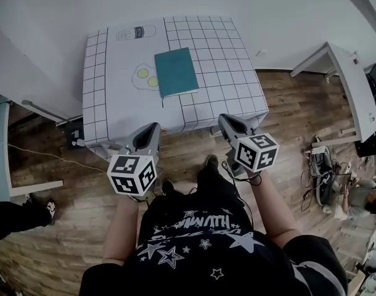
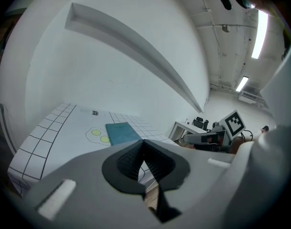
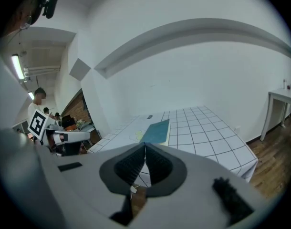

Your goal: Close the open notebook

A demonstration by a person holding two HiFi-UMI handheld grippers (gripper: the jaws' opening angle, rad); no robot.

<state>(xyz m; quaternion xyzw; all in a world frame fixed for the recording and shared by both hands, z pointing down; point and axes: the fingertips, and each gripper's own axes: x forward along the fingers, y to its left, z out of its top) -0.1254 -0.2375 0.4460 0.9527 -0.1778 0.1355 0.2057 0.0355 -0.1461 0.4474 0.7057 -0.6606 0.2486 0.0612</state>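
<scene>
The teal notebook (image 1: 175, 71) lies closed and flat on the white gridded table (image 1: 114, 103), near its middle. It also shows in the left gripper view as the notebook (image 2: 120, 132), and in the right gripper view as the notebook (image 3: 156, 130). Both grippers are held off the table's near edge, over the wooden floor, and point toward it. My left gripper (image 1: 154, 128) is shut with nothing between its jaws, as the left gripper (image 2: 144, 142) shows close up. My right gripper (image 1: 225, 121) is also shut and empty, its pads meeting at the right gripper's tip (image 3: 145, 144).
Two yellow circles (image 1: 146, 77) are printed on the table beside the notebook. A white desk (image 1: 342, 73) stands to the right. A person (image 1: 360, 196) sits on the floor by cables (image 1: 320, 165). Another person's leg (image 1: 15, 217) is at the left.
</scene>
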